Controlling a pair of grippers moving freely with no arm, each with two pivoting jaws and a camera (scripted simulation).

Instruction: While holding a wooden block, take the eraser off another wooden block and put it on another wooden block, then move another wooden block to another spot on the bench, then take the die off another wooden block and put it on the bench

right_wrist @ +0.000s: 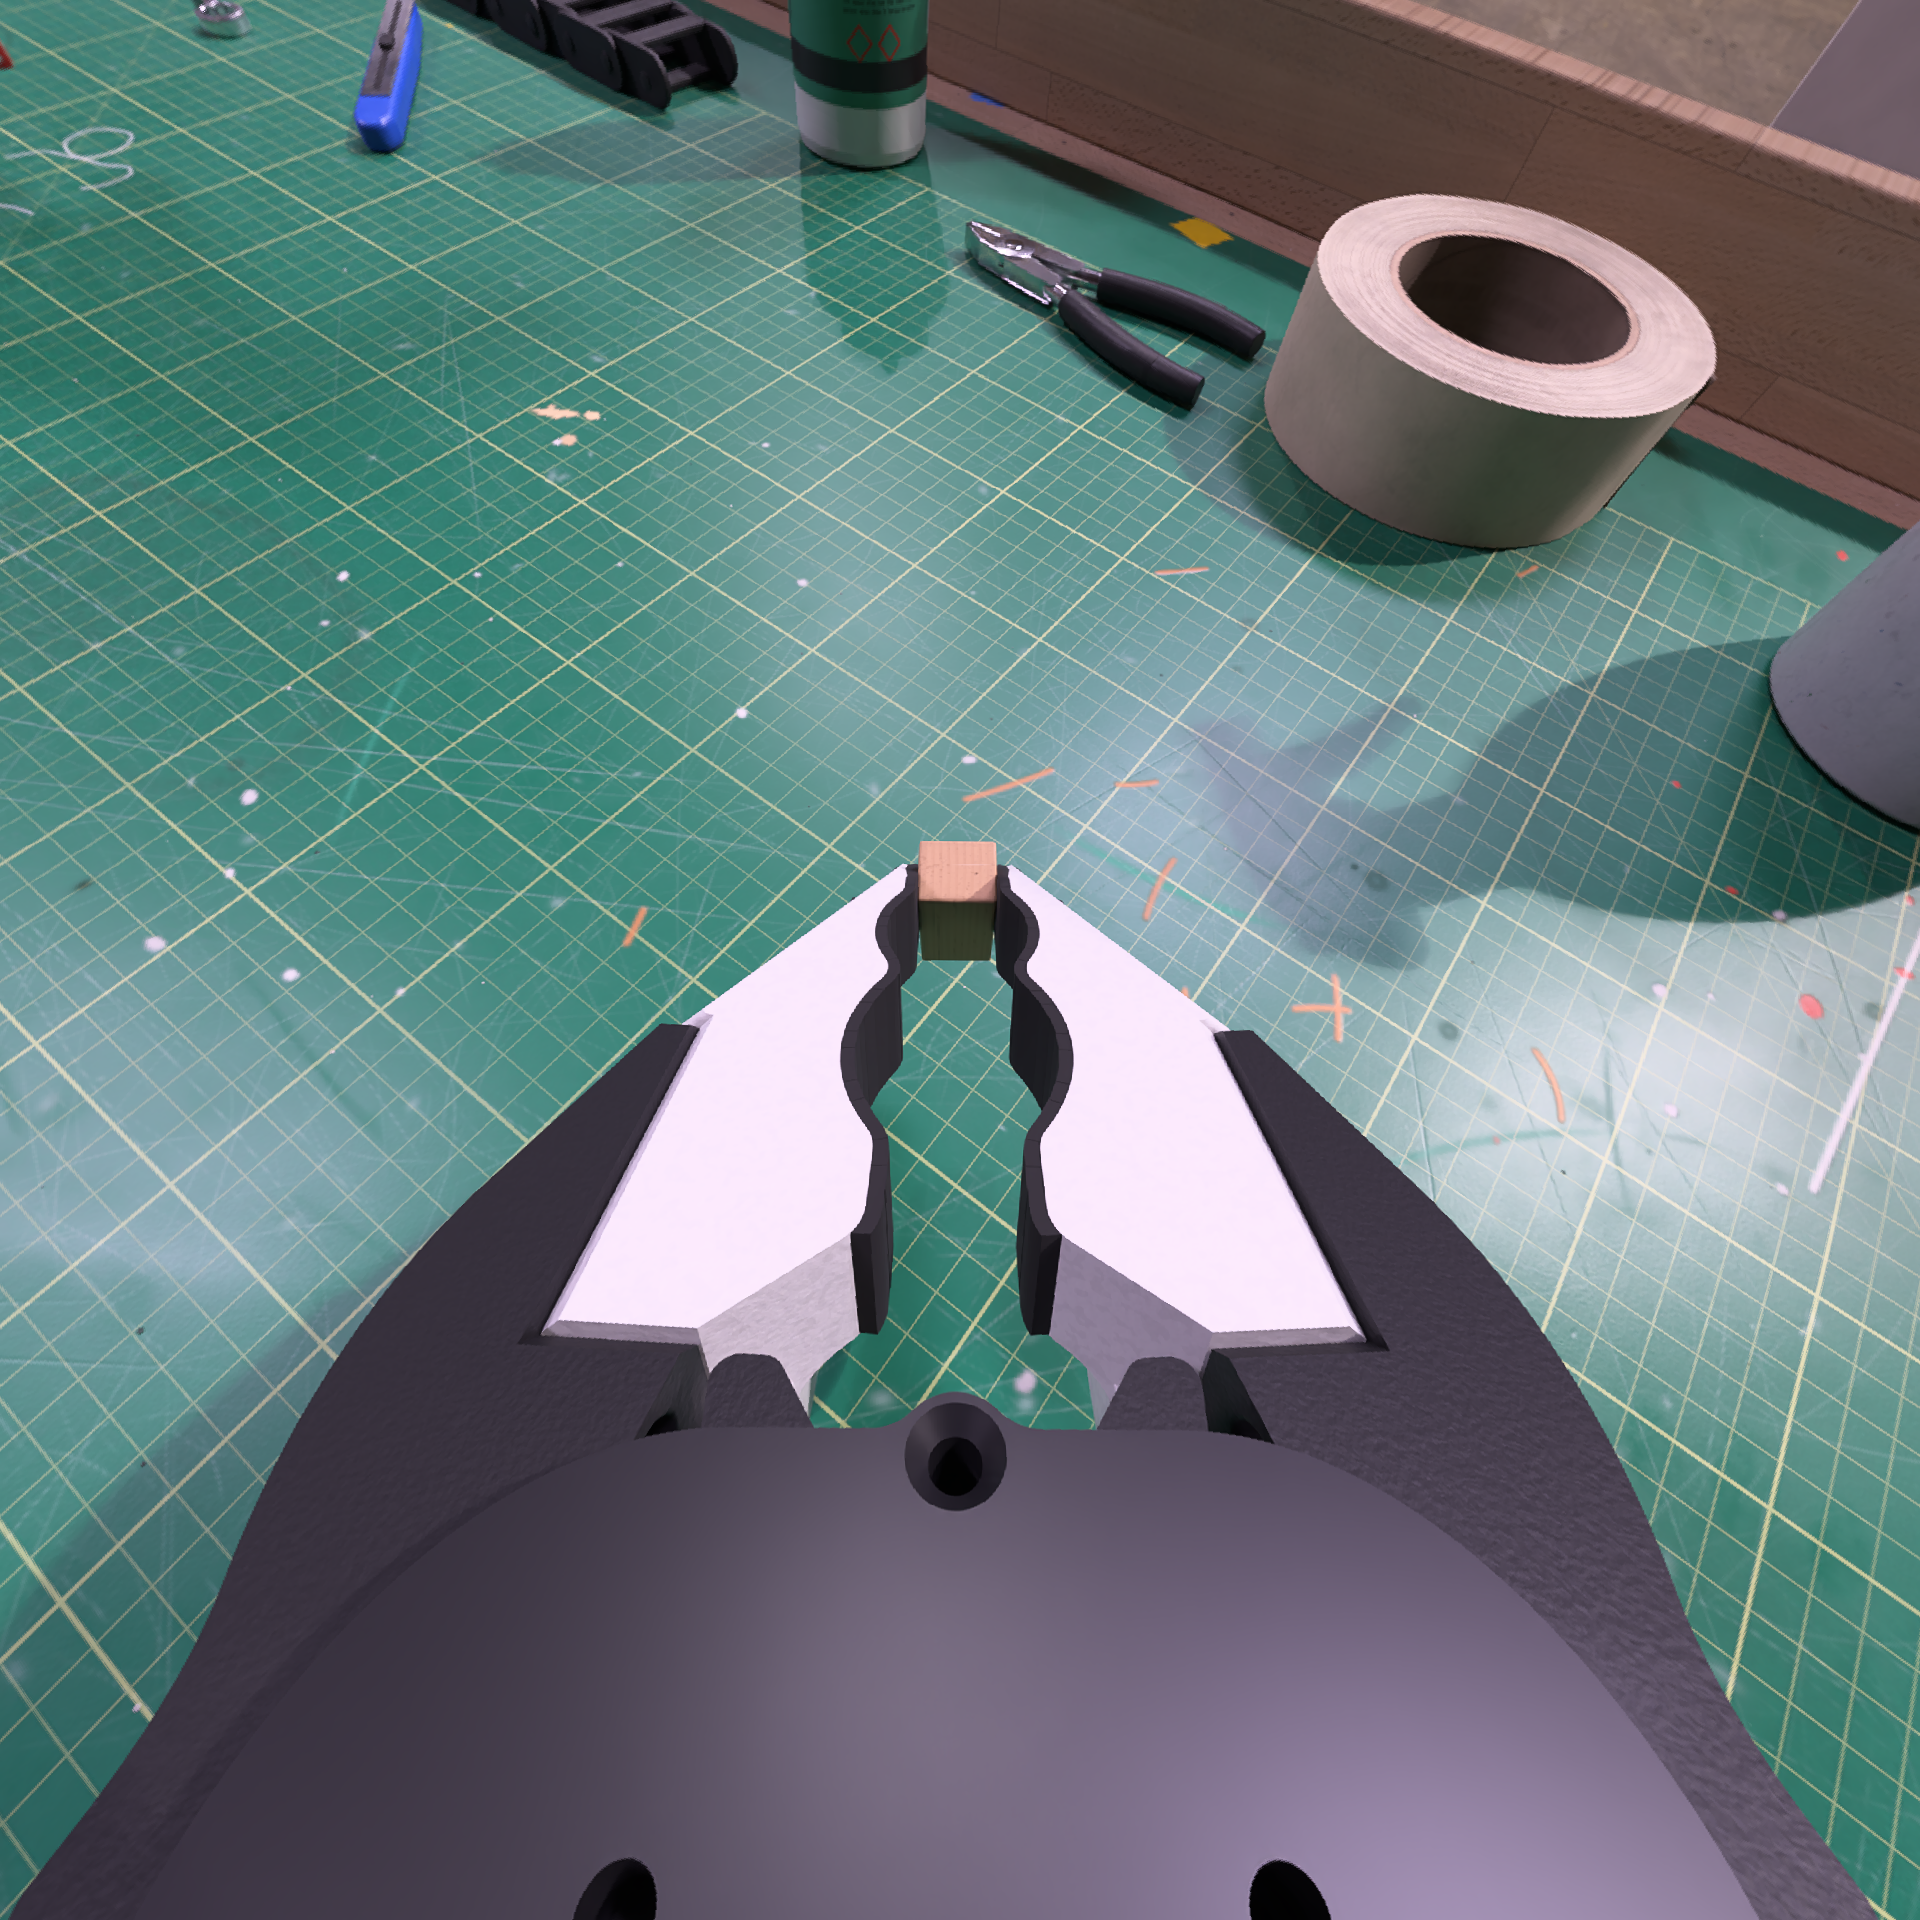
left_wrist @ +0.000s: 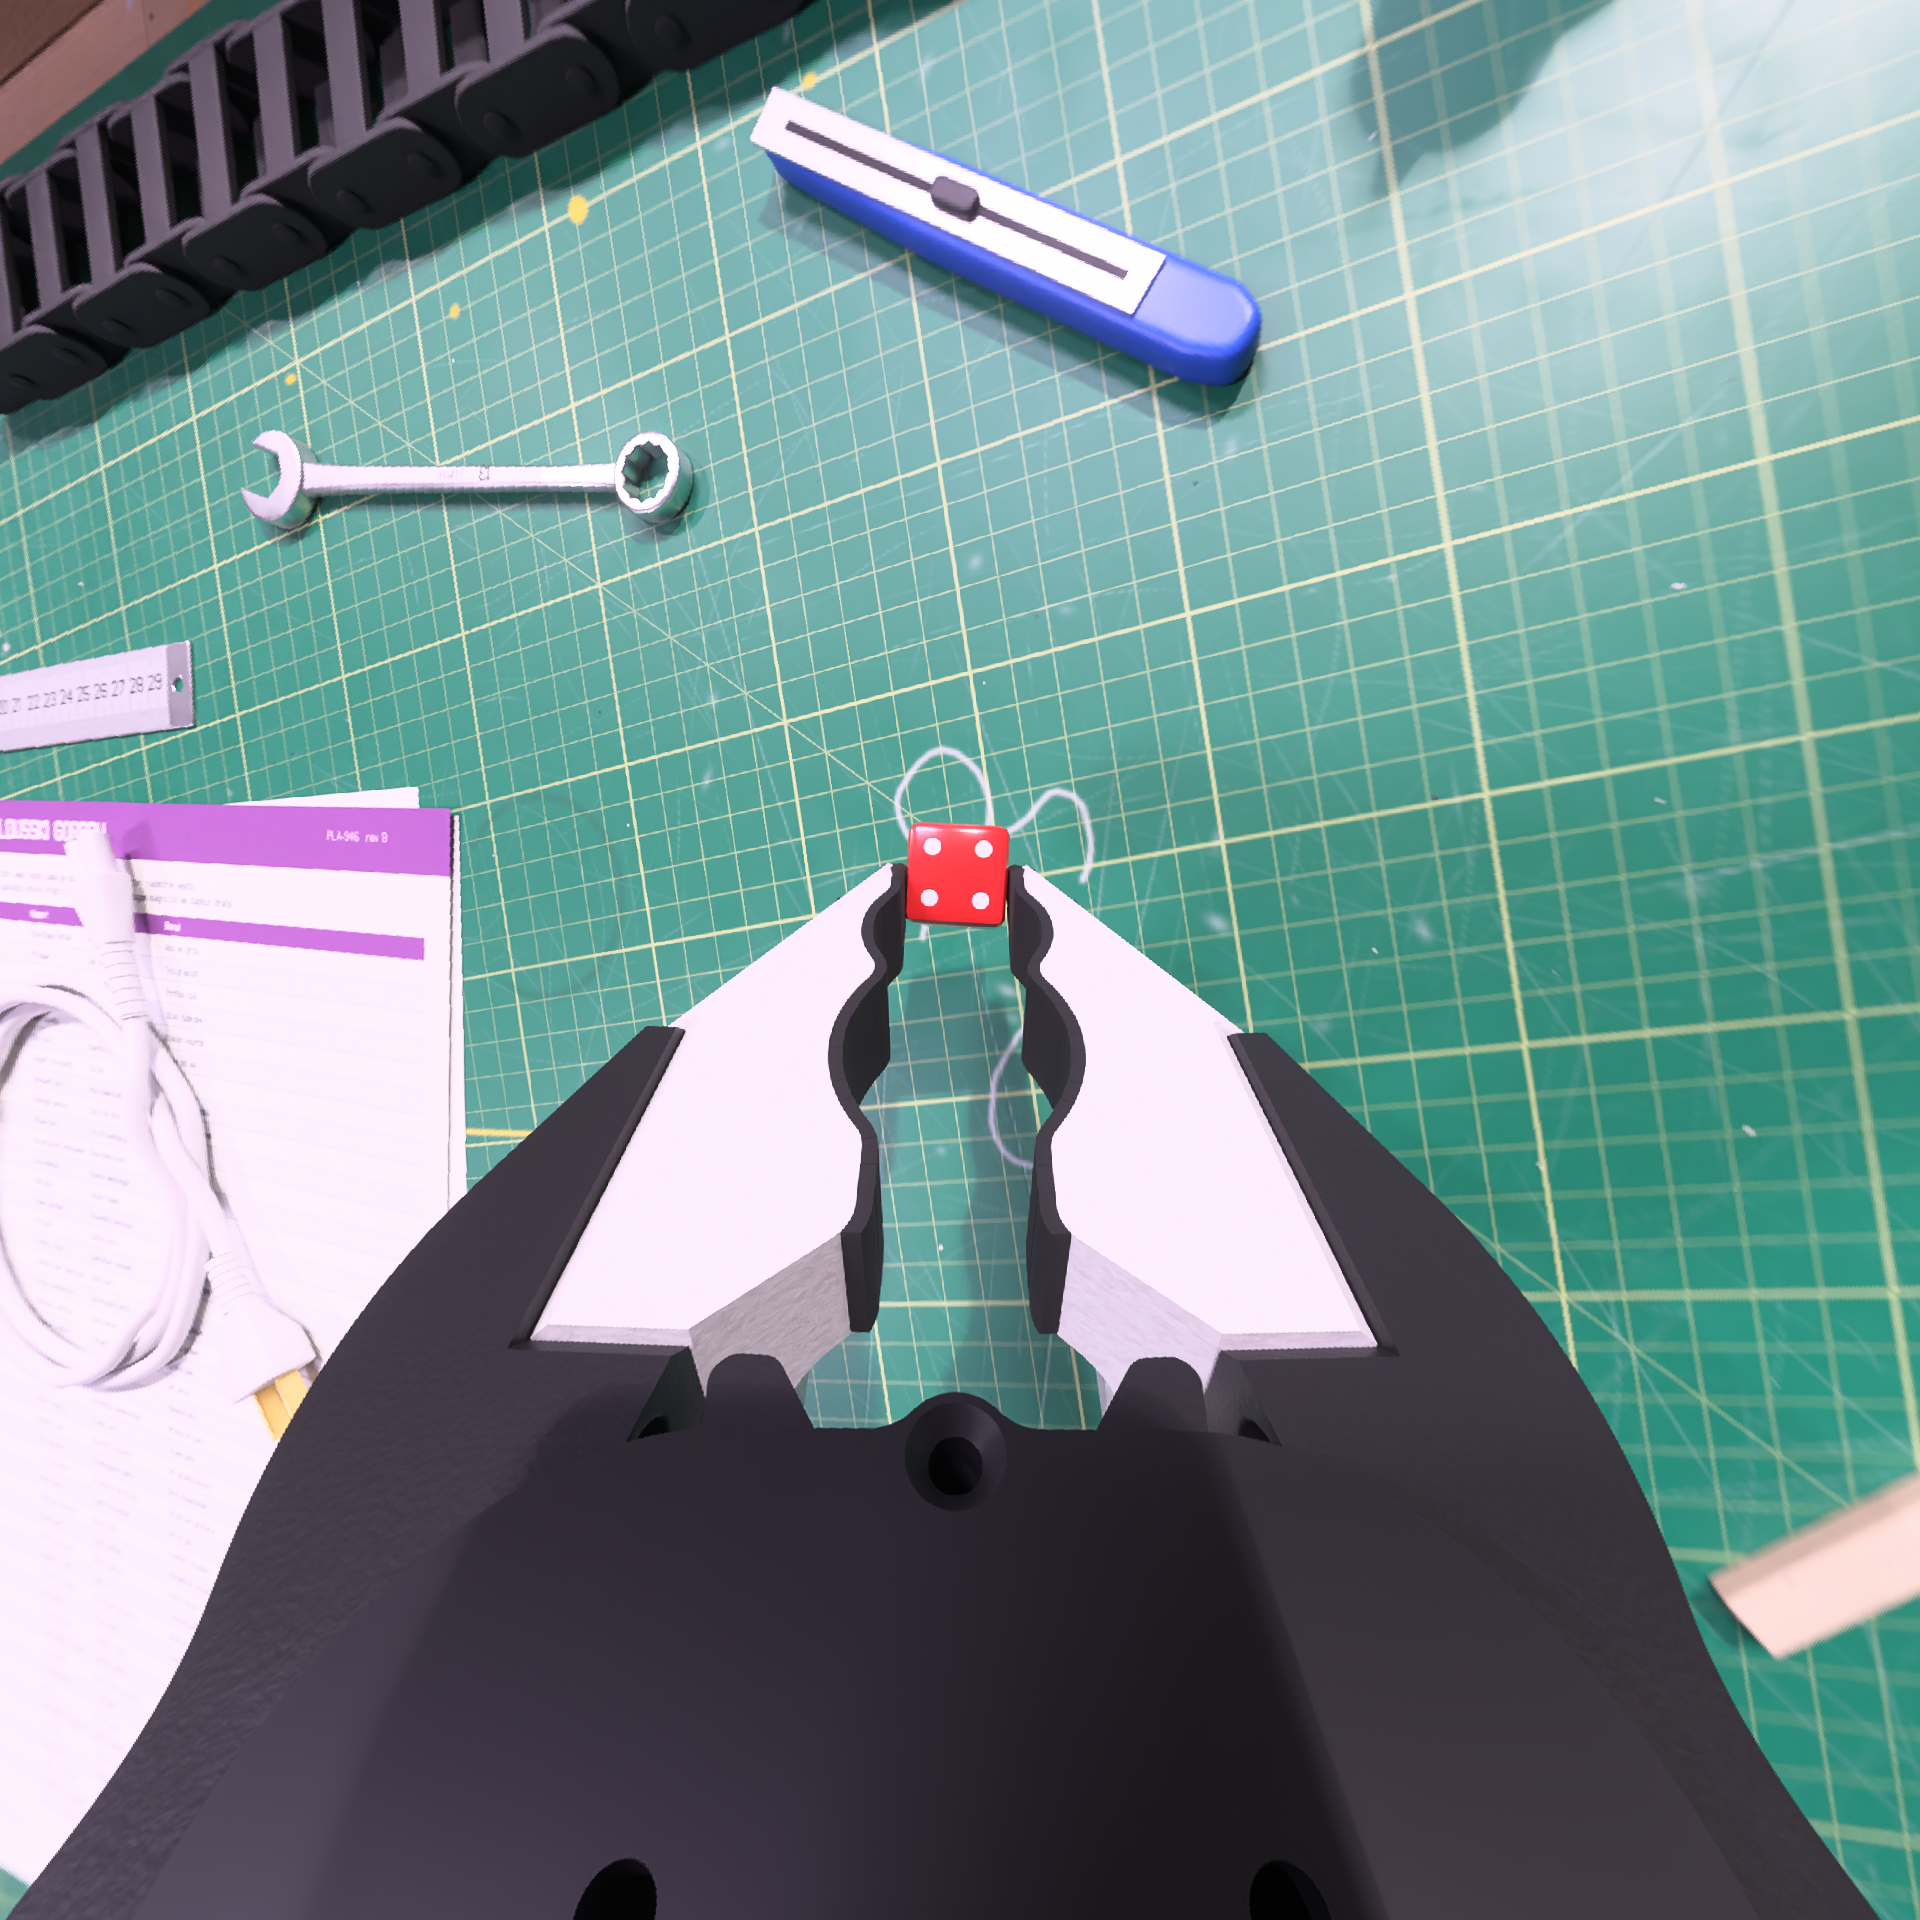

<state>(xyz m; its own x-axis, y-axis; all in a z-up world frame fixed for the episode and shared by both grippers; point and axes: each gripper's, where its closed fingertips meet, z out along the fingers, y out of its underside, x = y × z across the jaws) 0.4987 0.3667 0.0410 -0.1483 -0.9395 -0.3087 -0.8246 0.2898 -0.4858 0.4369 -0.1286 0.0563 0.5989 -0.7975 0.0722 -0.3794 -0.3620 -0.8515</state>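
In the left wrist view my left gripper (left_wrist: 957, 883) is shut on a red die (left_wrist: 956, 873) with white pips, held between the fingertips above the green cutting mat (left_wrist: 1351, 727). A pale wooden block (left_wrist: 1829, 1579) shows blurred at the lower right edge. In the right wrist view my right gripper (right_wrist: 957, 894) is shut on a small light wooden block (right_wrist: 957, 896), held above the mat (right_wrist: 520, 727). The eraser is not in view.
Left view: a blue utility knife (left_wrist: 1008, 234), a wrench (left_wrist: 468, 480), a black cable chain (left_wrist: 291, 177), a steel ruler (left_wrist: 94, 694), a printed sheet (left_wrist: 312, 1039) with a coiled white cable (left_wrist: 114, 1174), a loose thread (left_wrist: 1039, 821). Right view: a tape roll (right_wrist: 1486, 374), pliers (right_wrist: 1112, 307), a green can (right_wrist: 859, 78), a grey cone-shaped base (right_wrist: 1860, 696), a wooden rail (right_wrist: 1558, 135).
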